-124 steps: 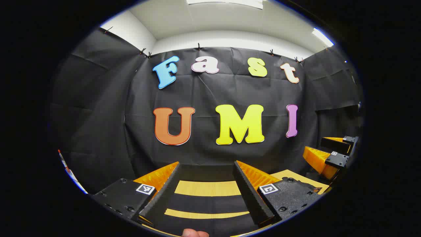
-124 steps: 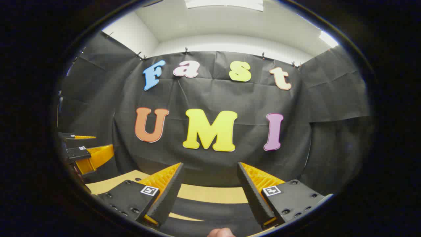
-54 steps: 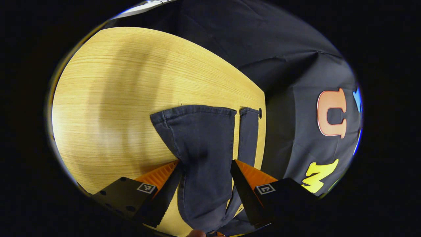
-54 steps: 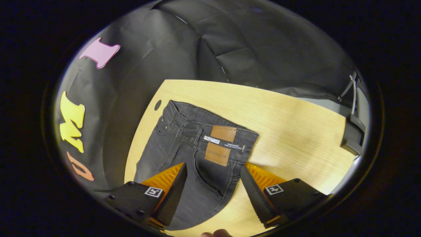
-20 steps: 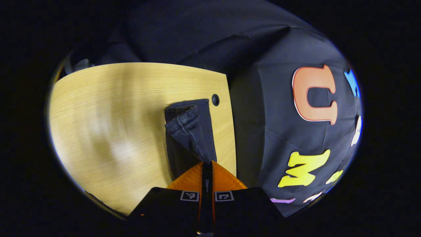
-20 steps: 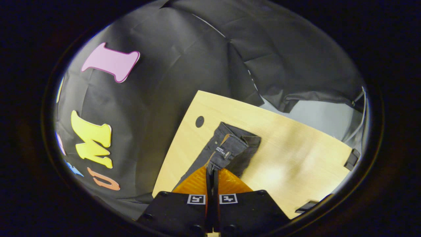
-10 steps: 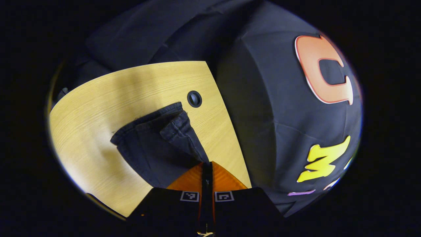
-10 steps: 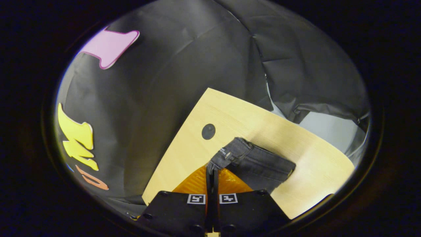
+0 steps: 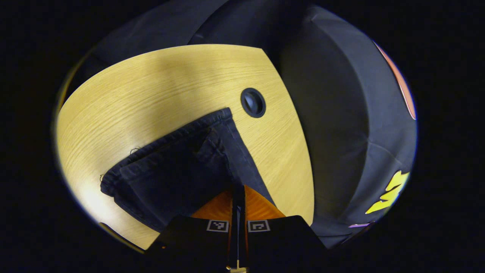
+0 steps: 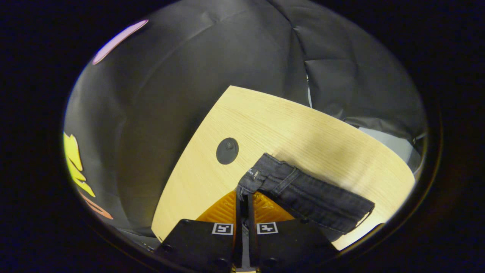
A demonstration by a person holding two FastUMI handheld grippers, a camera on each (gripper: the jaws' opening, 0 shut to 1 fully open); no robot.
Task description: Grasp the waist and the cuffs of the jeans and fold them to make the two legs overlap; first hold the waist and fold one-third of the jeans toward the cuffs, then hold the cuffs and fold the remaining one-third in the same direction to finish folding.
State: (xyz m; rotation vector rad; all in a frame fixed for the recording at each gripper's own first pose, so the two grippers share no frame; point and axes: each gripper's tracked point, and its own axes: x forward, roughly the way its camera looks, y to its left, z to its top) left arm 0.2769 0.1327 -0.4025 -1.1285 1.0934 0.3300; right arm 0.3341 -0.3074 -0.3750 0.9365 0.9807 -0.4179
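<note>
The dark grey jeans lie on a light wooden table [image 9: 159, 87]. In the left gripper view the cuff end [image 9: 170, 170] spreads flat to the left, one leg's cuff lying over the other. My left gripper [image 9: 238, 188] is shut on the upper leg's cuff edge, near the table's edge. In the right gripper view the waistband [image 10: 303, 191] stretches to the right, doubled over, with a small tag at its corner. My right gripper [image 10: 244, 195] is shut on that waistband corner. The jeans' middle part is hidden behind the grippers' bodies.
A round black grommet [image 9: 253, 102] sits in the table close to the cuffs, and another grommet [image 10: 227, 150] lies just beyond the waistband corner. The booth's black cloth wall [image 10: 182, 76] hangs right behind the table's edge. Bare wood extends past the jeans [image 10: 322, 129].
Both grippers, open over the jeans 2.7 s ago, shut on cuff and waist. Over the last second they carried them toward the grommets and lower, and the cloth has spread flatter.
</note>
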